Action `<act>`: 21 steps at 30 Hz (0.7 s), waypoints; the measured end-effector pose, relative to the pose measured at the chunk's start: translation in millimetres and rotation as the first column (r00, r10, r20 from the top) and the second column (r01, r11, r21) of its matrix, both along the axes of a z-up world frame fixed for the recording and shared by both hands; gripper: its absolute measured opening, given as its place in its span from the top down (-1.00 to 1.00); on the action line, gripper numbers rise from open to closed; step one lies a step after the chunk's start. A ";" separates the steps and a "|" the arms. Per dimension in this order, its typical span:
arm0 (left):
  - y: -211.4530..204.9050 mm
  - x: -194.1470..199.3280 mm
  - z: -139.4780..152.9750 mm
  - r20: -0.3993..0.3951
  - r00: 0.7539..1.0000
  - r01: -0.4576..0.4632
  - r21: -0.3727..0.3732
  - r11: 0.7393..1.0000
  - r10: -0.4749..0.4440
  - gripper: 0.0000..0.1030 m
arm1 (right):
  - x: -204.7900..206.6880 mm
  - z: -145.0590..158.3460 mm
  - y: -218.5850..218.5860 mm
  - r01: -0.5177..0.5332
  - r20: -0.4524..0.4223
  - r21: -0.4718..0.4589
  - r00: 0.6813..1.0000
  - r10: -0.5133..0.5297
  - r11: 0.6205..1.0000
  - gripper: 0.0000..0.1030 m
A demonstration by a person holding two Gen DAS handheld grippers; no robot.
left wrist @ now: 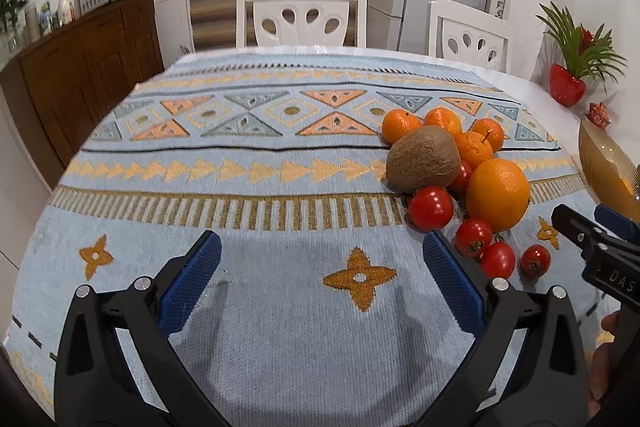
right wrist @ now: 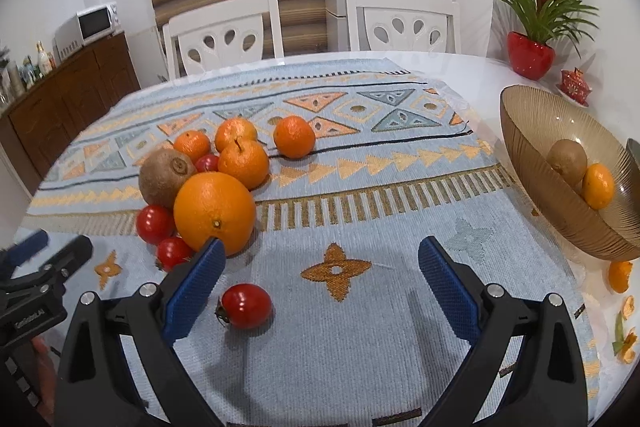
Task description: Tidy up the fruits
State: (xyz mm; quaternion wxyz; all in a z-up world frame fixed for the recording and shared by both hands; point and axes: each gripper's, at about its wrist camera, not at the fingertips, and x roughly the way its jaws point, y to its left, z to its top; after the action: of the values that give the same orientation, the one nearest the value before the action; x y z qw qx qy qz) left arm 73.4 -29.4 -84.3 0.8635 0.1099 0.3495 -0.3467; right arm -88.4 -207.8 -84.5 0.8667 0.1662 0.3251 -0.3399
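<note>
The left hand-held gripper point(left wrist: 320, 267) hovers over the patterned tabletop point(left wrist: 240, 187), fingers spread wide and empty. To its right the fruit pile sits: a kiwi point(left wrist: 423, 158), a large orange point(left wrist: 498, 194), mandarins and cherry tomatoes. The right hand-held gripper point(right wrist: 320, 267) is also spread apart, one tomato point(right wrist: 246, 305) lying between its fingers. Farthest right, the amber bowl point(right wrist: 532, 155) holds a kiwi and a mandarin.

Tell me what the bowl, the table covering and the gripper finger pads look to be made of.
Bowl: probably amber-tinted glass or clear plastic; translucent, finely ribbed, fruit showing through its wall.
Table covering: woven fabric, matte; the ribbed weave and woven-in pattern are visible.
Finger pads: likely blue rubber or textured plastic; dimpled grip surface, on black, seemingly plastic arms.
</note>
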 end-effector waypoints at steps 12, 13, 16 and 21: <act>-23.2 -15.8 10.9 -0.186 0.955 0.243 0.042 0.969 -0.232 -0.46 | -43.5 -7.4 -6.5 -0.090 -0.065 0.100 0.993 0.096 0.991 -0.35; -28.6 -19.7 6.9 -0.192 0.948 0.268 0.052 0.962 -0.253 -0.37 | -47.2 -8.9 -7.3 -0.097 -0.063 0.118 0.992 0.105 0.988 -0.33; -41.7 -27.9 -2.9 -0.212 0.930 0.319 0.061 0.946 -0.300 -0.10 | -49.1 -13.2 -4.0 -0.135 -0.058 0.169 0.988 0.146 0.976 -0.19; -56.7 -29.9 -14.0 -0.297 0.890 0.363 0.003 0.932 -0.346 0.06 | -25.9 -8.2 11.9 -0.243 -0.054 0.166 0.966 0.255 0.956 -0.06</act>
State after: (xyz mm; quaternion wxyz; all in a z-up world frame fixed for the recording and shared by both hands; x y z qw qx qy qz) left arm 43.5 -86.1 -98.3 0.7212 0.1446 0.4567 -0.5004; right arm -114.3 -195.9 -92.7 0.8740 0.1793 0.4013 -0.2073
